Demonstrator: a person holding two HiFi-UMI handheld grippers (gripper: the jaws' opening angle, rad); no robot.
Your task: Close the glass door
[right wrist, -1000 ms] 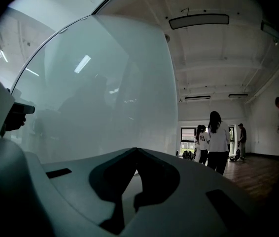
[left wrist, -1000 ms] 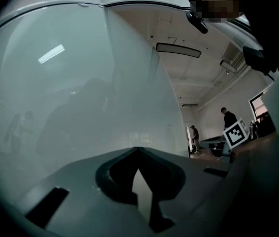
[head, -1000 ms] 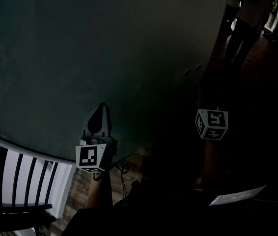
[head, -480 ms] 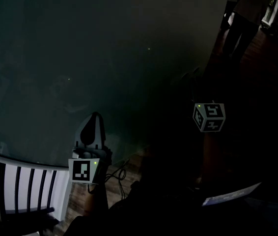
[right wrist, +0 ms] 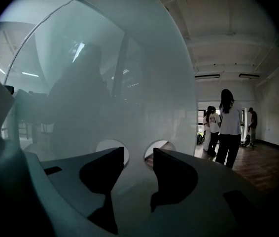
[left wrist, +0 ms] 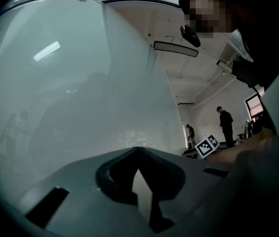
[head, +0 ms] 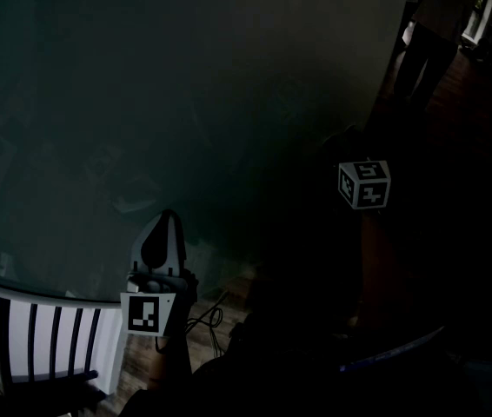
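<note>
Filling the head view from nine o'clock round to one o'clock, the glass door (head: 142, 102) shows only as a dark, frosted pane. The left gripper (head: 166, 222) points up at it from seven o'clock, with a white railing (head: 29, 341) just beside it at eight o'clock. At three o'clock of centre only the right marker cube (head: 364, 183) stands out of the dark, and the jaws ahead of it are lost in shadow there.

The gripper views are far brighter. Looking along the left gripper, its two jaws meet tip to tip with nothing between them, so this claw is closed and empty. The pane spreads pale across everything ahead of it. Whether the tips touch the glass cannot be told. The same marker cube appears at four o'clock of this view.

Only the right gripper (right wrist: 138, 153) view shows two round holes (right wrist: 111, 151) cut through the door, side by side. Its jaws stand wide apart and have just been opening. The strip of glass between the holes lies in line with the gap, and neither jaw presses on it. At three o'clock, past the door's edge, several people (right wrist: 228, 127) stand on a wooden floor (right wrist: 265, 164).
</note>
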